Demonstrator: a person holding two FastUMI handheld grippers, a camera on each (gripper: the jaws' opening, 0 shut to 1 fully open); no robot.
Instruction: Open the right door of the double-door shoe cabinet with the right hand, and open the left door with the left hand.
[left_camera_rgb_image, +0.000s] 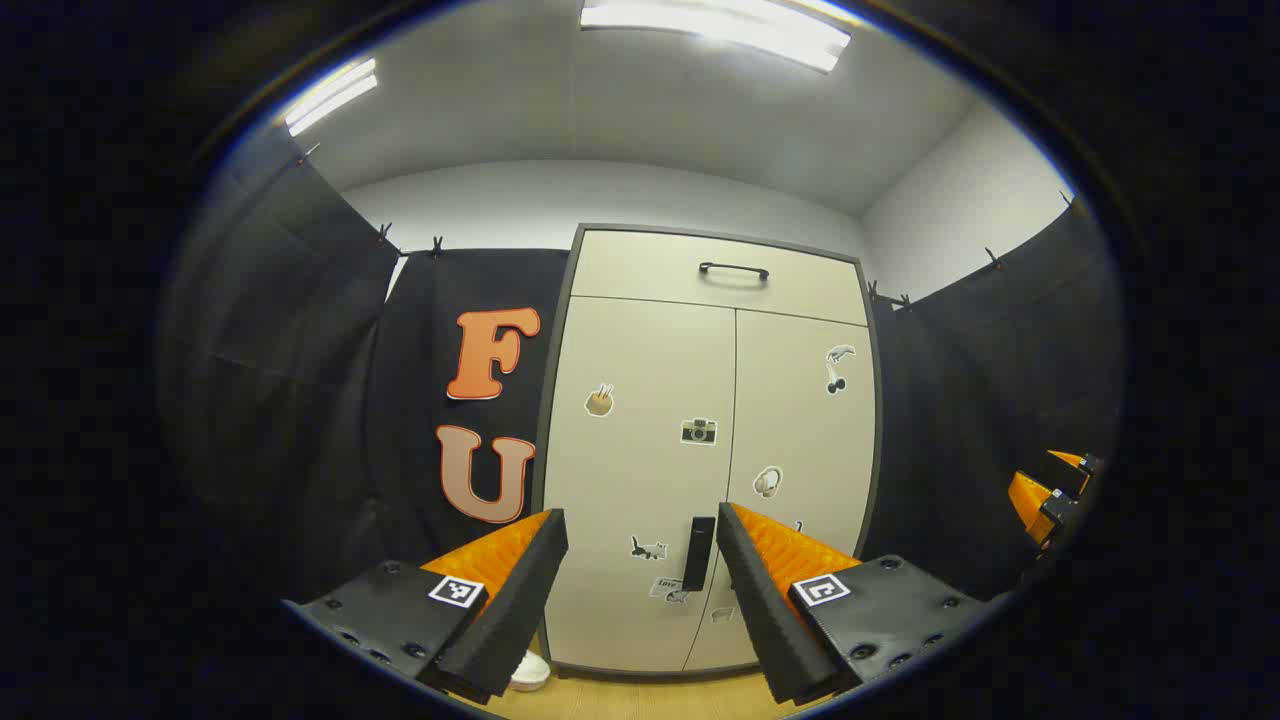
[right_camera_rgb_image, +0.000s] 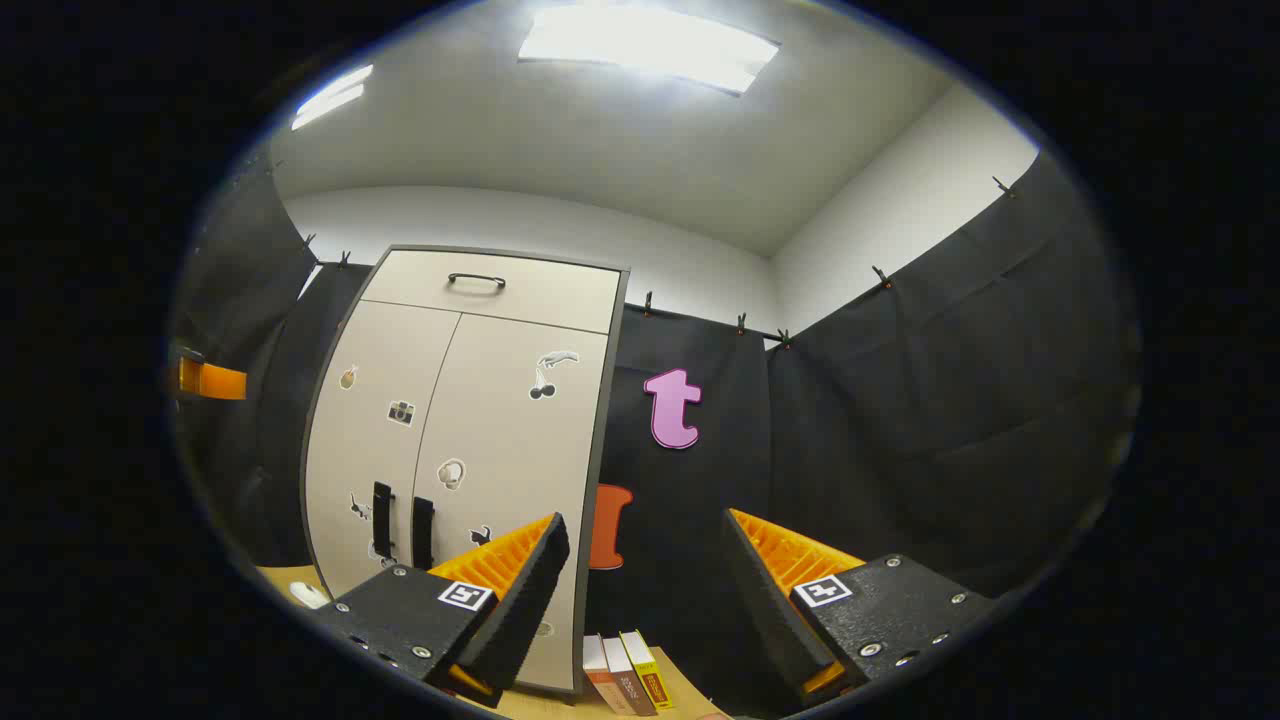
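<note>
Booth walled in black cloth, white ceiling with strip lights, pale wood floor (left_camera_rgb_image: 640, 695) underfoot.

Nearest, left gripper view: left gripper (left_camera_rgb_image: 640, 560) with fingers spread wide, nothing between them, aimed at lower middle of shoe cabinet (left_camera_rgb_image: 705, 270). Left door handle (left_camera_rgb_image: 698, 553), a dark vertical bar, framed between the fingertips but farther off; no contact. Other gripper glimpsed as an orange edge at far right of that view (left_camera_rgb_image: 1045, 495).

Nearest, right gripper view: right gripper (right_camera_rgb_image: 645, 570) likewise spread and empty, pointed mostly at black cloth to the right of the cabinet, not at the doors. Books (right_camera_rgb_image: 628, 685) standing on the floor just beyond its fingers, near the cabinet's lower right corner.

Farther: left door (left_camera_rgb_image: 640, 440) and right door (left_camera_rgb_image: 805, 440) both flush and closed, seam straight between them, stickers scattered on both. Right door handle (right_camera_rgb_image: 423, 532) just beside the left one, either side of the seam, low on the doors. Top drawer with its own dark handle (left_camera_rgb_image: 733, 270) above, also closed. Small white object (left_camera_rgb_image: 528, 670) on floor by the cabinet's left corner; cannot tell what.

Progress, as judged: nothing done yet. Neither handle gripped, neither door moved. Left to do: swing right gripper over to its handle, close on it, pull; then same on left side. Left gripper looks better lined up than right.
</note>
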